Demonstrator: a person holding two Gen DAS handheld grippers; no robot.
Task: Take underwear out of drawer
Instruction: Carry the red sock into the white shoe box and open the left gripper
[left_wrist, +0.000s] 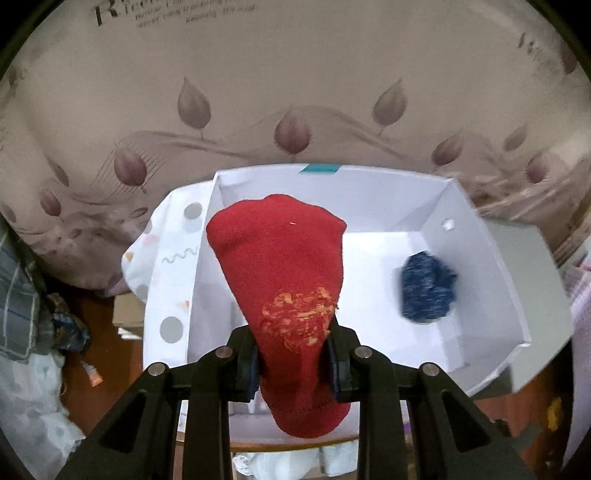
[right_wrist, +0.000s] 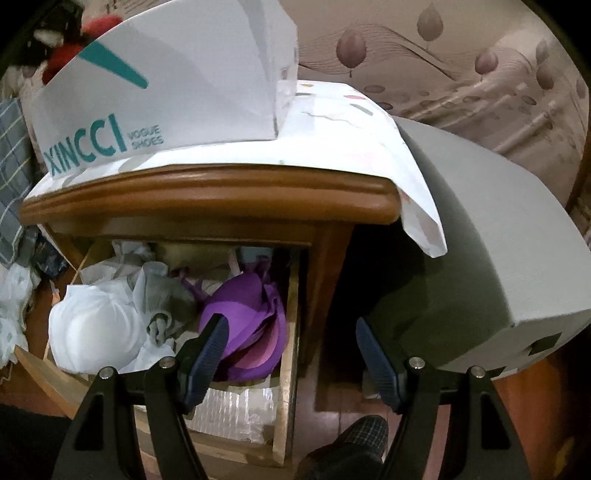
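1. Red fabric fills the centre of the left wrist view: a red sock (left_wrist: 284, 295) is pinched between the pads of the left gripper (left_wrist: 293, 363), which is clenched on it above the open white shoebox (left_wrist: 491, 266). A dark blue sock (left_wrist: 426, 288) is seen lying on the box floor at the right.
2. A clean drop is judged to need the sock carried over the bare box floor before the jaws are released, clear of the near wall.
3. In the right wrist view, the right gripper (right_wrist: 291, 354) is held wide open with nothing between its jaws, low in the frame over the pulled-out wooden drawer (right_wrist: 290, 332).
4. Remaining underwear is seen in the drawer: a purple bra (right_wrist: 243, 325) just behind the left finger, a white garment (right_wrist: 92, 328) at lower left.
5. The purple bra is judged best taken by its bunched cup, jaws closed fully before lifting.
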